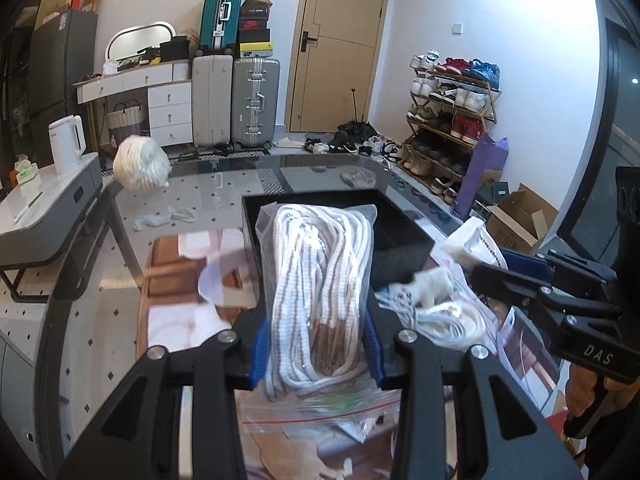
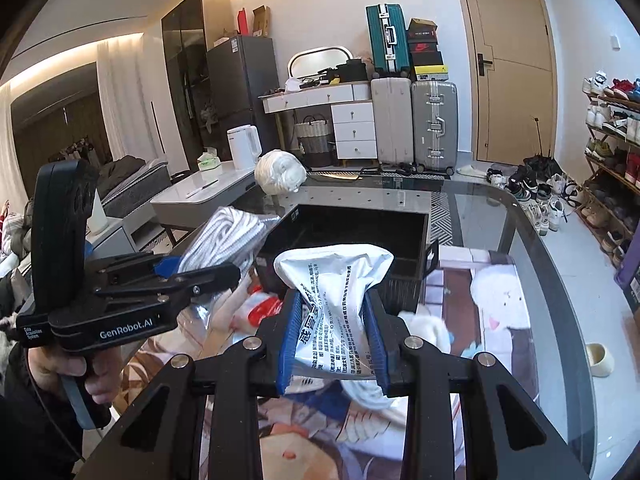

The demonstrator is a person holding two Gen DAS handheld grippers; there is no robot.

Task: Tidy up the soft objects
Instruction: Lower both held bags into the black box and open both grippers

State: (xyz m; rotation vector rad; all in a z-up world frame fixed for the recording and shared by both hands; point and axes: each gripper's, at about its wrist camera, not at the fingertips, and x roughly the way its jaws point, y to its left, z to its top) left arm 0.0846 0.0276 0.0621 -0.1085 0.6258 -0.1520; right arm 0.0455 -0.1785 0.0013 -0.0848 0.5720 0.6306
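Both grippers are loaded just in front of the black tray (image 2: 352,228): left gripper (image 1: 316,344) squeezes the bagged rope (image 1: 320,280), right gripper (image 2: 334,336) pinches the printed pouch (image 2: 336,292). Slick plastic could slip, or rope snag the near rim.

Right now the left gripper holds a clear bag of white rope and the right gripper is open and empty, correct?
Not quite. The right gripper is shut on a white printed pouch, per the right wrist view. The left gripper does hold the clear bag of white rope.
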